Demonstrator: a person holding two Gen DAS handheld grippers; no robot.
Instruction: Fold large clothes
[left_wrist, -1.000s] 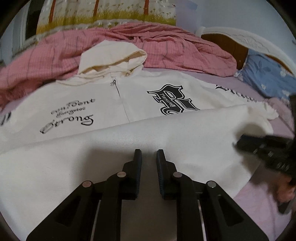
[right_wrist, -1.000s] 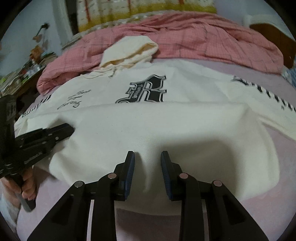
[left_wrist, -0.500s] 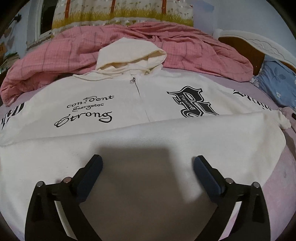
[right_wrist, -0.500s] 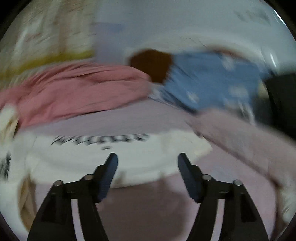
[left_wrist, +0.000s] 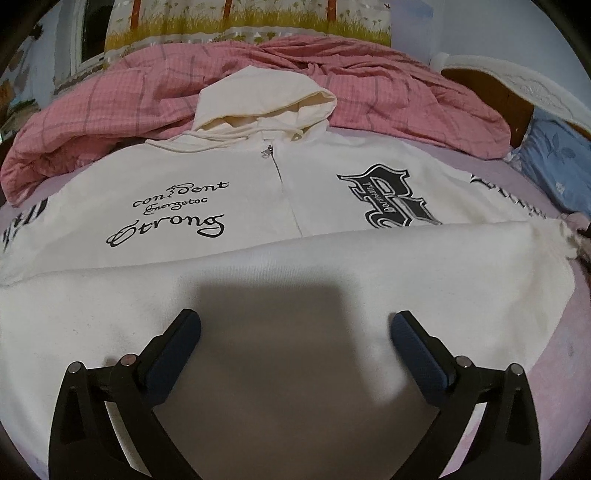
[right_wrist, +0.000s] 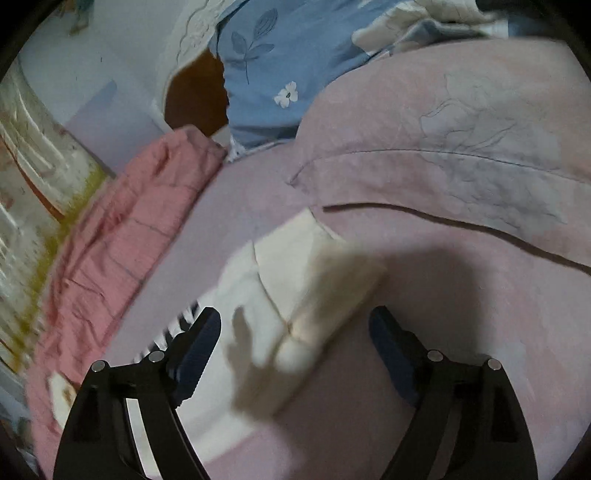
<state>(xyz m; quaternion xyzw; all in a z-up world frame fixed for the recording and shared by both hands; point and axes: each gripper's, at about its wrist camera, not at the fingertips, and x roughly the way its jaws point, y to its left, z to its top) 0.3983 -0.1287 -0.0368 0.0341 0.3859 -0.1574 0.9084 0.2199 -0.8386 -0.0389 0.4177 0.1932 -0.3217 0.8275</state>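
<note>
A cream zip hoodie with black lettering lies front up on the bed, hood toward the pink quilt. Its bottom part is folded up over the chest, forming a plain cream band. My left gripper is open and empty, just above the folded band. My right gripper is open and empty, over the hoodie's right sleeve end and ribbed cuff, which lies on the lilac sheet.
A crumpled pink checked quilt lies behind the hood. A blue flowered pillow and a lilac pillow lie at the right by the wooden headboard. A patterned curtain hangs behind.
Both grippers opened and let go of the folded hem. The left pulled back a little. The right swung right and now faces the sleeve cuff and pillows.
</note>
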